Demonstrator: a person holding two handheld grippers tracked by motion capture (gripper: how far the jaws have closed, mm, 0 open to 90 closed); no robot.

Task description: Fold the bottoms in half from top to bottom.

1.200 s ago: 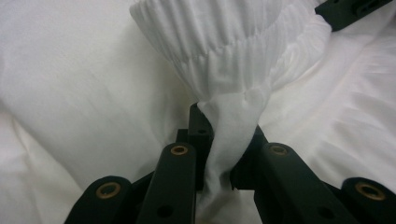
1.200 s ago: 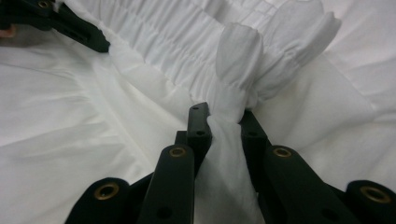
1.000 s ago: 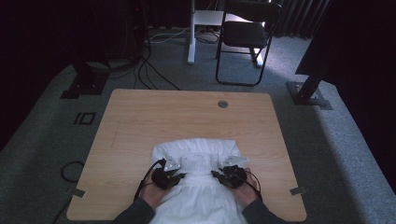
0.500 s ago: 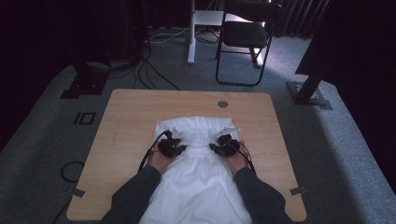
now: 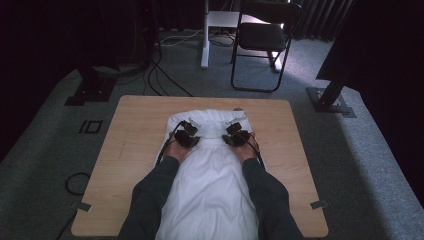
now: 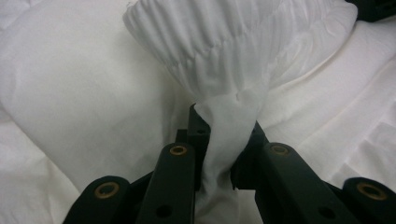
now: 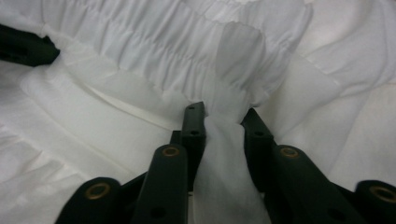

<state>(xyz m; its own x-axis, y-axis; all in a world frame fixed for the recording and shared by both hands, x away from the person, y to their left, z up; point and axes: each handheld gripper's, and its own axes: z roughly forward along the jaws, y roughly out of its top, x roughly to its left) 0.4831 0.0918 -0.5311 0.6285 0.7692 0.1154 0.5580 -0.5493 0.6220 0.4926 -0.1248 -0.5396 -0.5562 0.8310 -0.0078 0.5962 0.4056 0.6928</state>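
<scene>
two grippers, left (image 5: 191, 125) and right (image 5: 233, 126), each clamped on a pinch of the white garment's (image 5: 210, 190) gathered band, carry it over the table (image 5: 130, 135). fold well by moving both level (same pace), then laying the band flat before letting go.

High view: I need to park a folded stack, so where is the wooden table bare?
Bare light wooden table lies left of the white elasticated cloth, and a strip right of it toward the right edge. The far left corner is free too. The middle is crowded: left gripper and right gripper pinch the cloth's gathered hem there.
</scene>
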